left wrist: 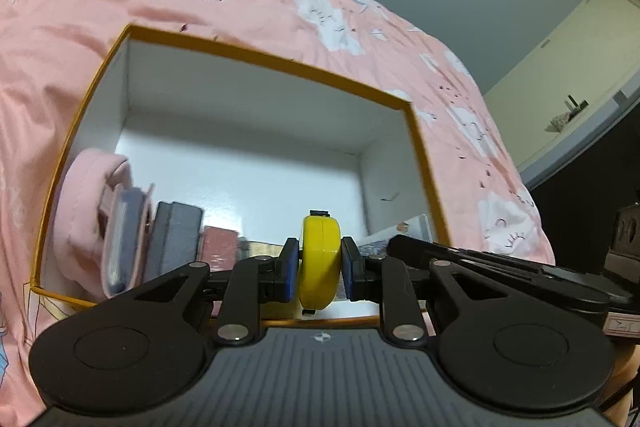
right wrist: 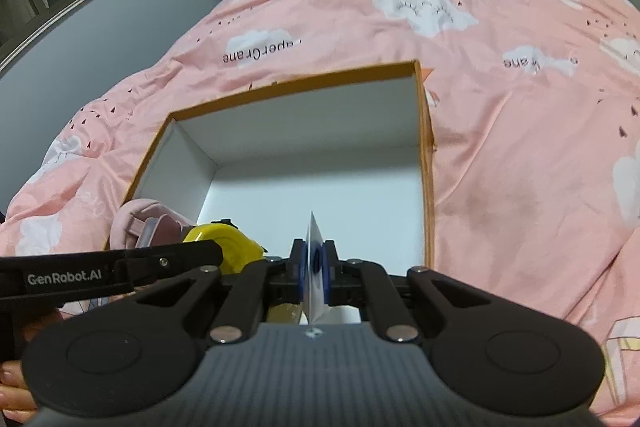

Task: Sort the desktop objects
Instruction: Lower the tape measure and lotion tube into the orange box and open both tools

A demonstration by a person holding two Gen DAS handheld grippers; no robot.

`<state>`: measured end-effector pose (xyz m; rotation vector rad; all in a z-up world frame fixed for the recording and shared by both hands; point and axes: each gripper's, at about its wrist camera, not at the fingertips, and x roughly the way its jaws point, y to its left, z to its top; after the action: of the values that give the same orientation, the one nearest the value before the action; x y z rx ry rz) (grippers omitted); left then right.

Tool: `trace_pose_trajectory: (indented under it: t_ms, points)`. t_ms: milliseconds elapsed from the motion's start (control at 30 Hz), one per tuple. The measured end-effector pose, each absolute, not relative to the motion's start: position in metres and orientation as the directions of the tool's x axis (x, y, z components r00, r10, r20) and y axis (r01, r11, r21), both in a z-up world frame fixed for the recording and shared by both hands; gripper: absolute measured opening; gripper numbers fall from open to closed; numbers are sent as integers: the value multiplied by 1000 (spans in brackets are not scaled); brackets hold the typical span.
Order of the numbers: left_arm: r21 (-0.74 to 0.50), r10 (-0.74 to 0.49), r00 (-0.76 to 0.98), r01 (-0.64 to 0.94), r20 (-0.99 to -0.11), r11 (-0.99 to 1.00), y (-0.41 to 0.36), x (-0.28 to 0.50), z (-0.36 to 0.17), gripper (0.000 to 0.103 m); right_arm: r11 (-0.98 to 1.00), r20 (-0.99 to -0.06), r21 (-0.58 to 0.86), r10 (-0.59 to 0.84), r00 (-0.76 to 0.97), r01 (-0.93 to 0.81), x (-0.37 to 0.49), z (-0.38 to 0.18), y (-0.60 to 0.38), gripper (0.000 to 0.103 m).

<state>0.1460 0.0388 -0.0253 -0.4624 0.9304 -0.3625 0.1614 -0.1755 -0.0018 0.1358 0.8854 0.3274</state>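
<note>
left tool [left wrist: 320, 269] clamped on a yellow tape measure [left wrist: 320, 263], held over the near edge of the orange-rimmed box [left wrist: 256, 53] | right tool [right wrist: 315, 273] pinching a thin white card [right wrist: 314, 267] edge-on above the same box | pink pouch [left wrist: 92, 211] sits at 9 o'clock inside the box | box is on the pink bedspread [right wrist: 520, 147]

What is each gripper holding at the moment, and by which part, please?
The left gripper clamps a yellow tape measure across its flat sides. The right gripper pinches a thin white card across its faces.
</note>
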Motion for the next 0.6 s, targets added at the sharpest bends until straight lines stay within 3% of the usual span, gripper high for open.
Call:
trace_pose_trajectory:
  t_ms: [133, 300, 433, 600]
  points:
    - [-611, -546, 522, 58, -655, 789, 50, 152, -42, 24, 943, -757, 257, 333, 562, -212, 166, -8, -173, 8]
    - [-623, -551, 518, 44, -654, 781, 51, 154, -52, 24, 949, -777, 239, 315, 545, -207, 168, -9, -167, 8]
    - [-597, -530, 517, 44, -672, 801, 50, 156, -53, 25, 949, -799, 237, 312, 514, -209, 174, -15, -161, 8]
    - [-482, -438, 521, 58, -733, 874, 43, 154, -47, 26, 952, -808, 222, 300, 507, -210, 175, -18, -158, 8]
